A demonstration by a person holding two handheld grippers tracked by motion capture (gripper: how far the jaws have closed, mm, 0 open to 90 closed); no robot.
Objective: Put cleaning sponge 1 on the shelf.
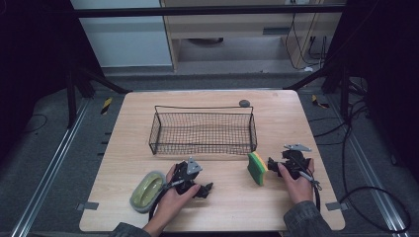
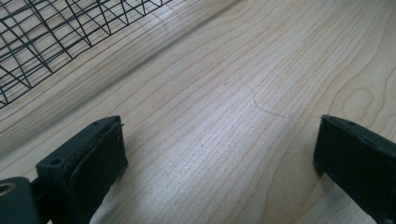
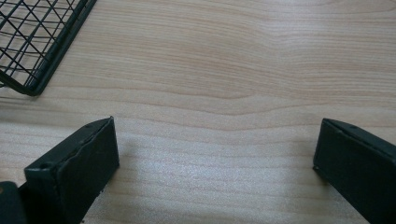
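A light wooden counter (image 1: 217,197) carries a black wire basket (image 1: 203,129) set toward its far middle, empty as far as can be seen. Near the right end of the basket, a yellow-and-green sponge (image 1: 257,168) stands on its edge, and just to its right the right gripper (image 1: 274,163) is held low, pointing left at it. In the right gripper view the fingers (image 3: 79,168) are spread wide over bare wood with nothing between them, a corner of the basket showing at the upper left. The left gripper (image 1: 205,188) is held near the front of the counter, its fingers (image 2: 86,163) likewise wide apart and empty, aimed rightward across the boards. Just to its left, by the person's left wrist, a green oval dish (image 1: 147,191) rests at the near left. The step in hand is judged to be the approach — neither the sponge nor the dish has been taken up yet, and both lie outside the basket. For the next move, the right gripper would need to be brought onto the sponge so that its faces fall between the fingers, then closed gently, since the foam is likely to give — after which a lift over the basket's near rim would be called for
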